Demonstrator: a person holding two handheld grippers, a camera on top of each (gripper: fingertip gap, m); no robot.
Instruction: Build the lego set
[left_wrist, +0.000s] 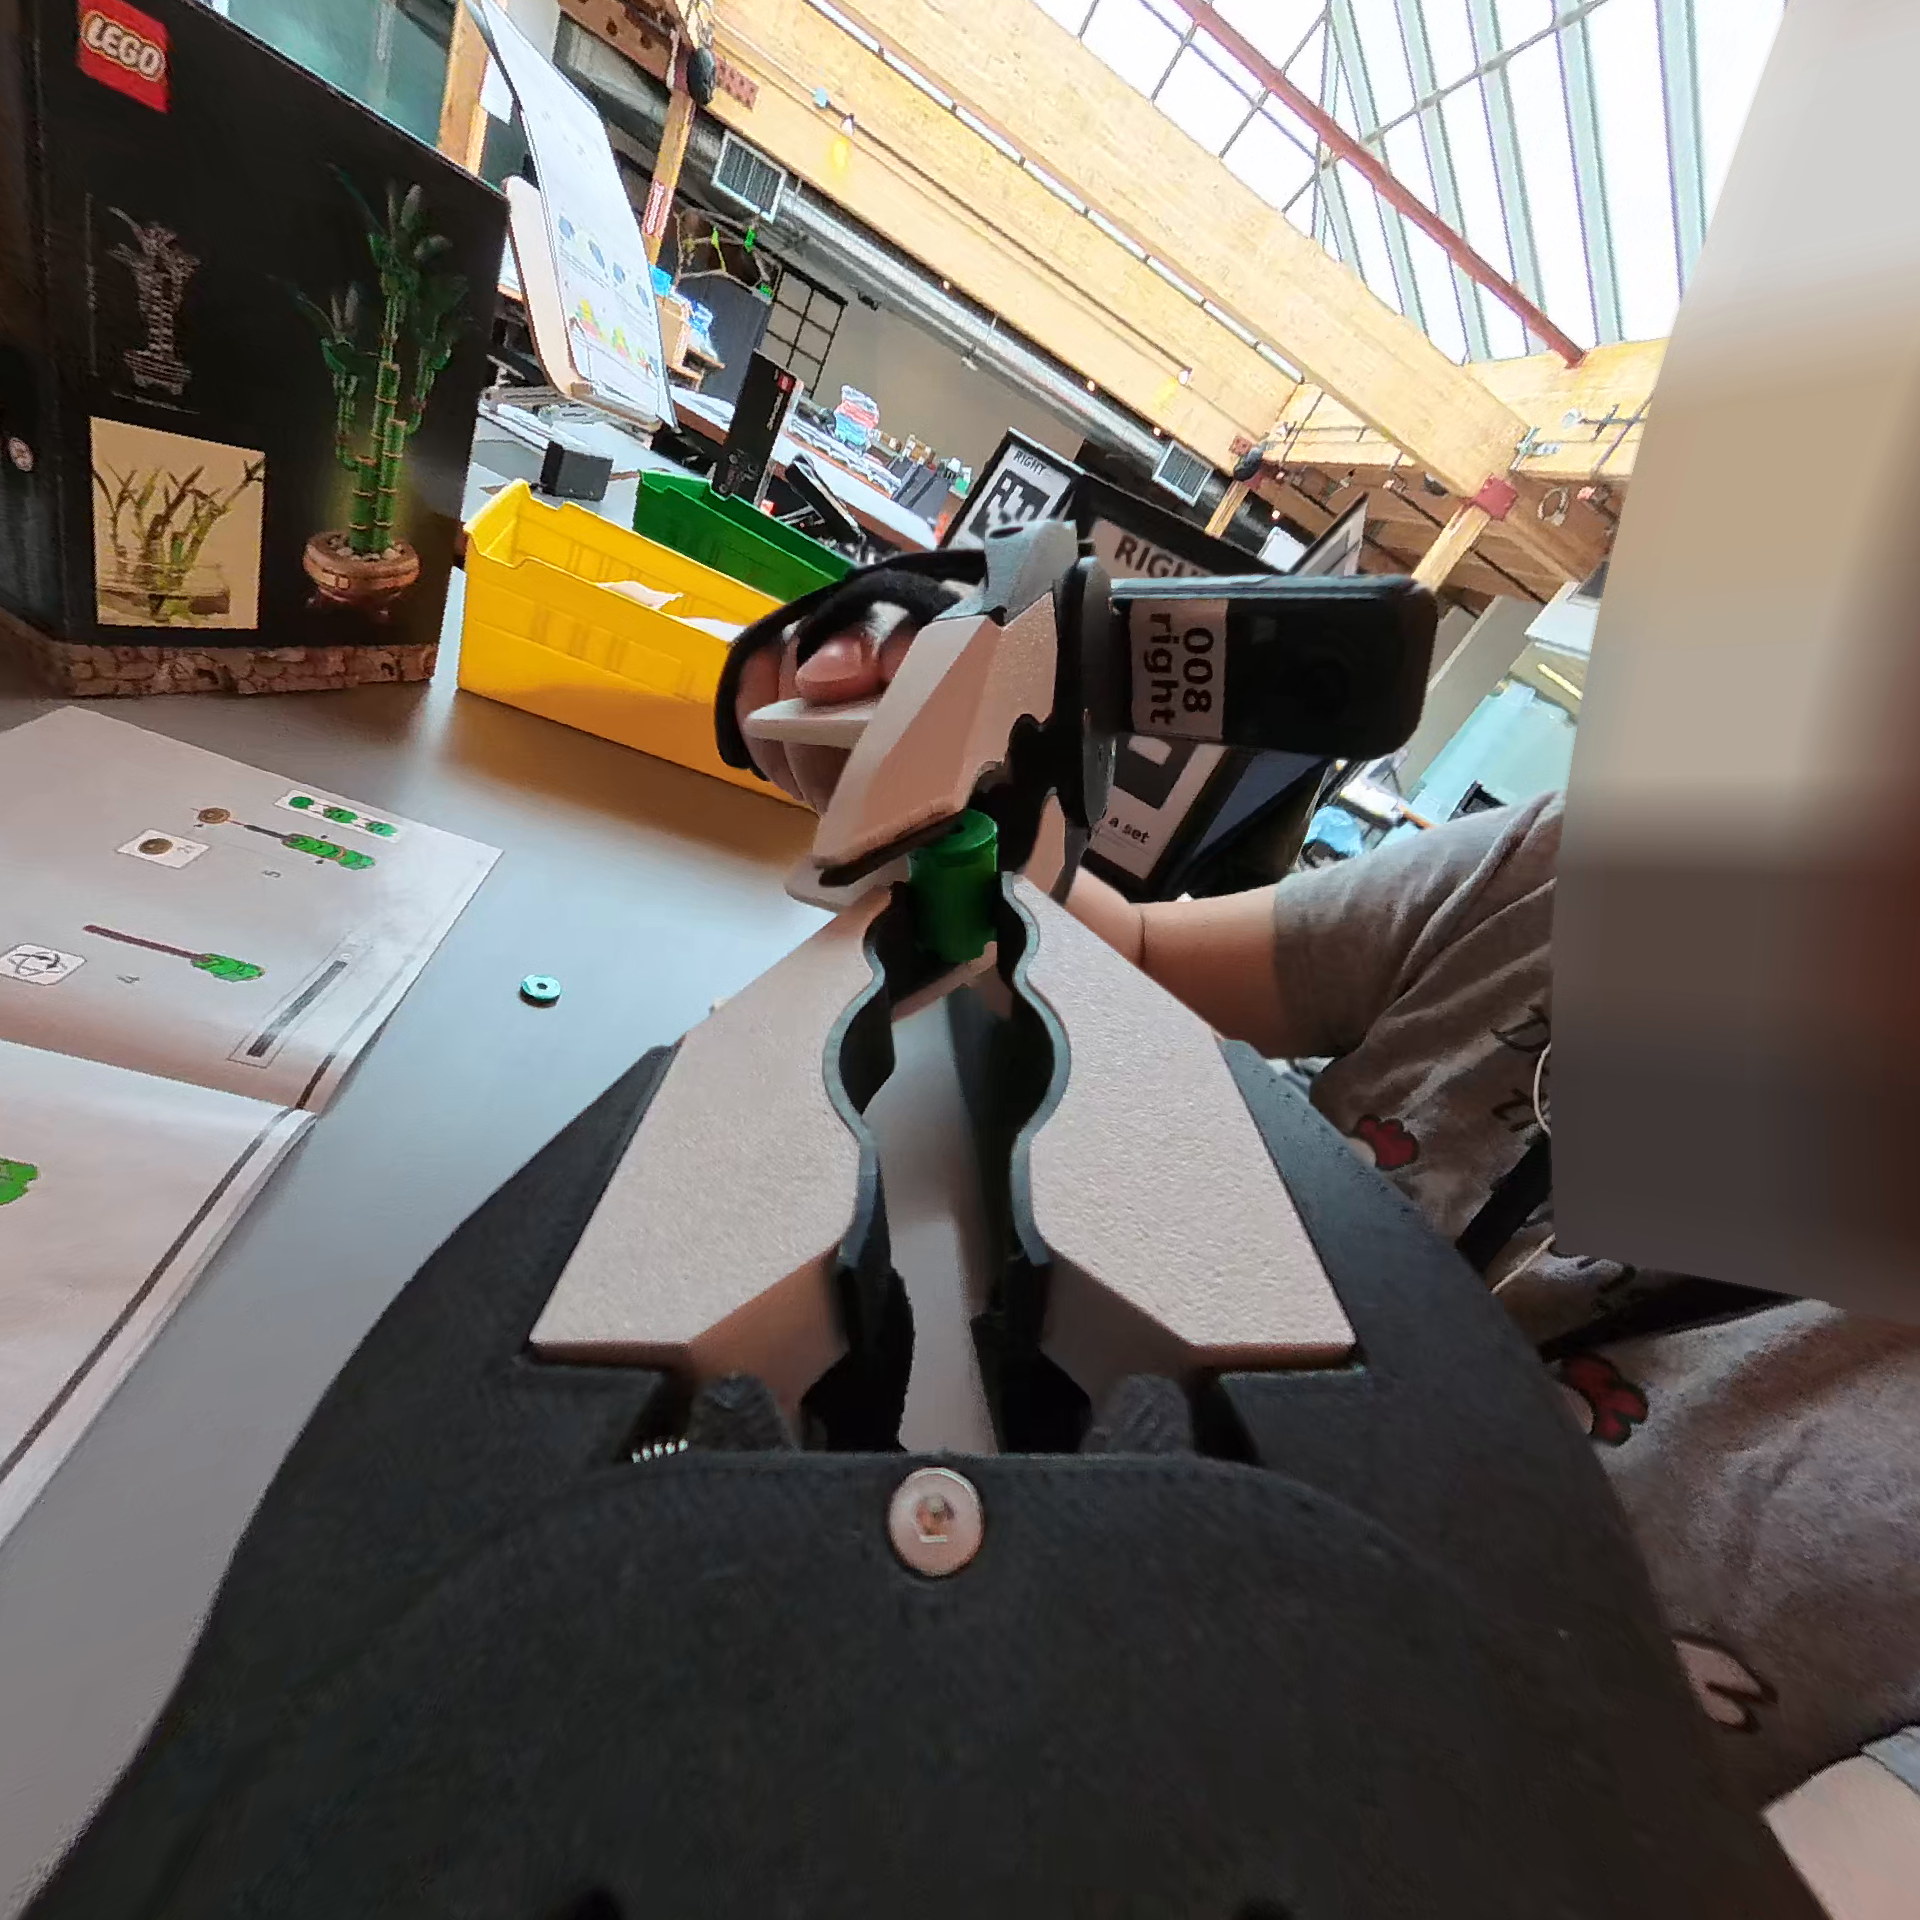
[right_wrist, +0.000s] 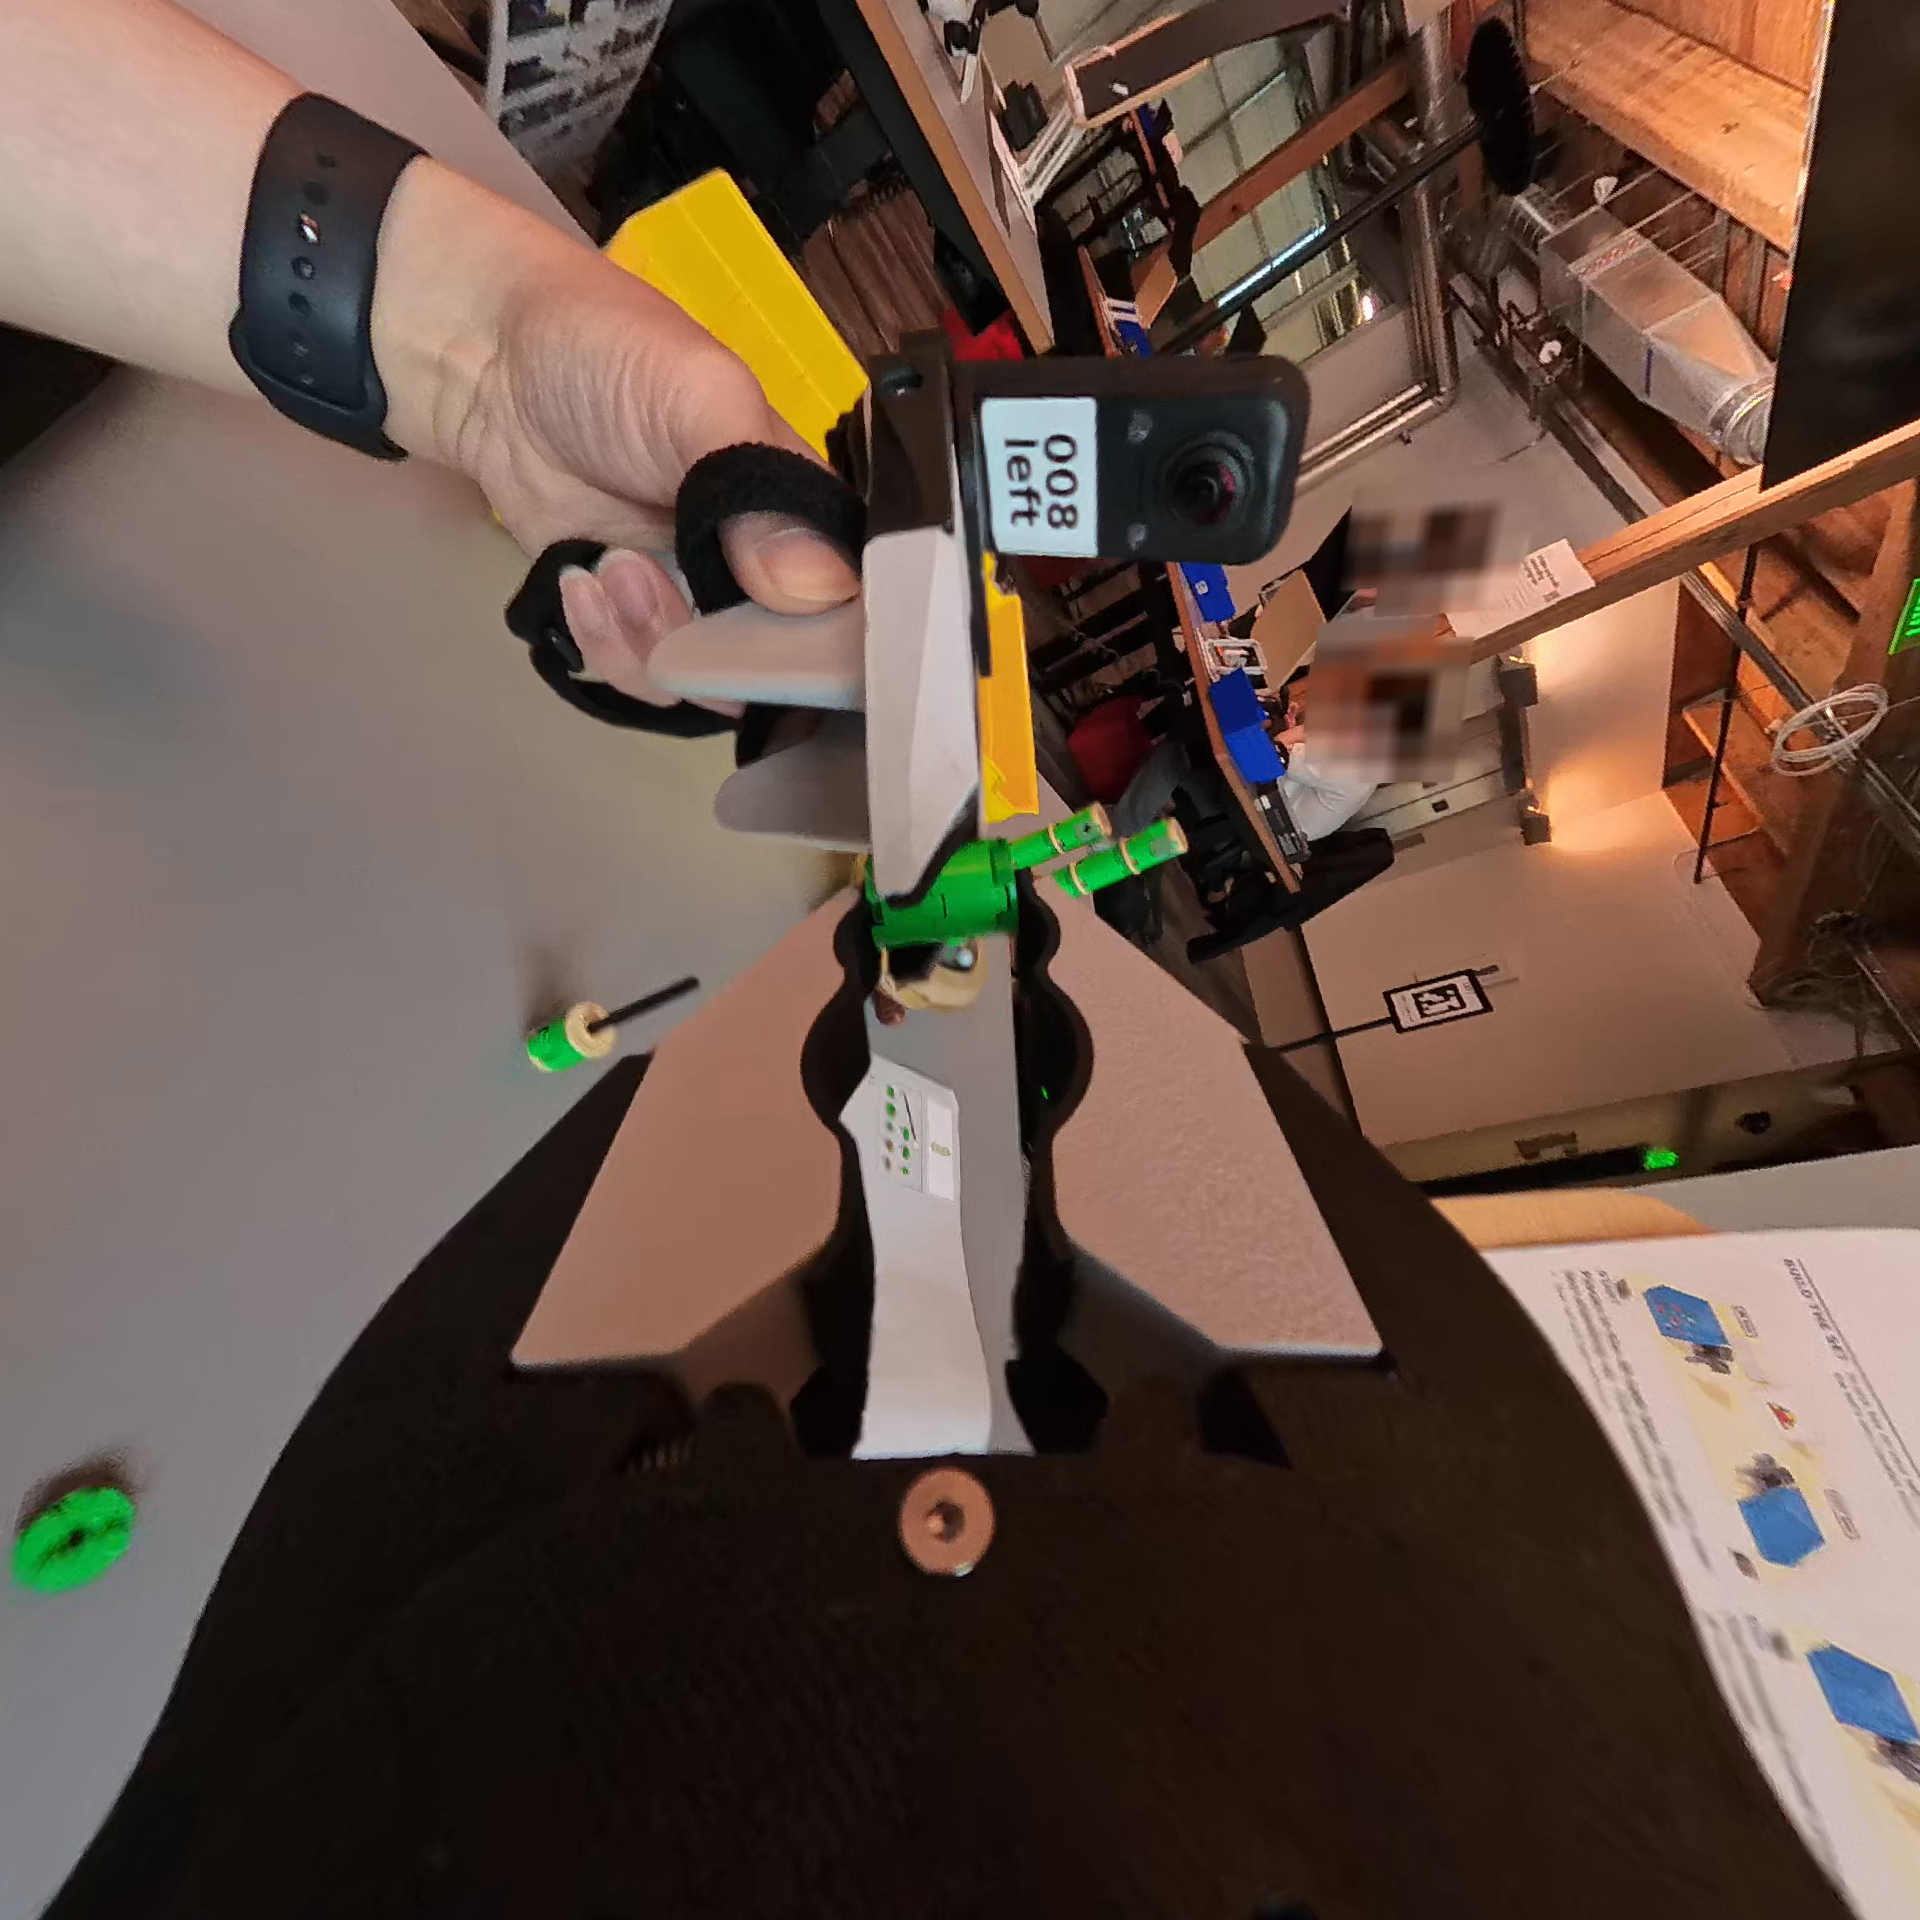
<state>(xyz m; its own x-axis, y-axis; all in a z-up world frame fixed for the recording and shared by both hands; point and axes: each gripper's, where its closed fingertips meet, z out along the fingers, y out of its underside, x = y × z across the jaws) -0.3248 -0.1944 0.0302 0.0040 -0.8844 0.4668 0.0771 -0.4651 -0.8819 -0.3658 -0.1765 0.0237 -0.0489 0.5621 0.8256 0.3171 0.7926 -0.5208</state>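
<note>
Both grippers meet tip to tip above the grey table (left_wrist: 582, 914). My left gripper (left_wrist: 951, 920) is shut on a green cylindrical Lego stem piece (left_wrist: 954, 899). My right gripper (right_wrist: 940, 940) is shut on the same green assembly (right_wrist: 940, 902), with a tan round part (right_wrist: 940, 985) just below it between the fingers. Two thin green stems with tan rings (right_wrist: 1117, 847) stick out of the assembly to the right. The right gripper comes in from the upper left in the left wrist view (left_wrist: 894, 868). The left gripper comes in from above in the right wrist view (right_wrist: 920, 800).
An open instruction booklet (left_wrist: 208, 914) and a small teal ring (left_wrist: 539, 988) lie on the table. The Lego box (left_wrist: 239, 343), a yellow bin (left_wrist: 603, 623) and a green bin (left_wrist: 727, 530) stand behind. A green-and-tan piece on a black axle (right_wrist: 582, 1034), a green round piece (right_wrist: 73, 1522) and a printed sheet (right_wrist: 1766, 1455) also lie nearby. The grippers are tip to tip, or close to it.
</note>
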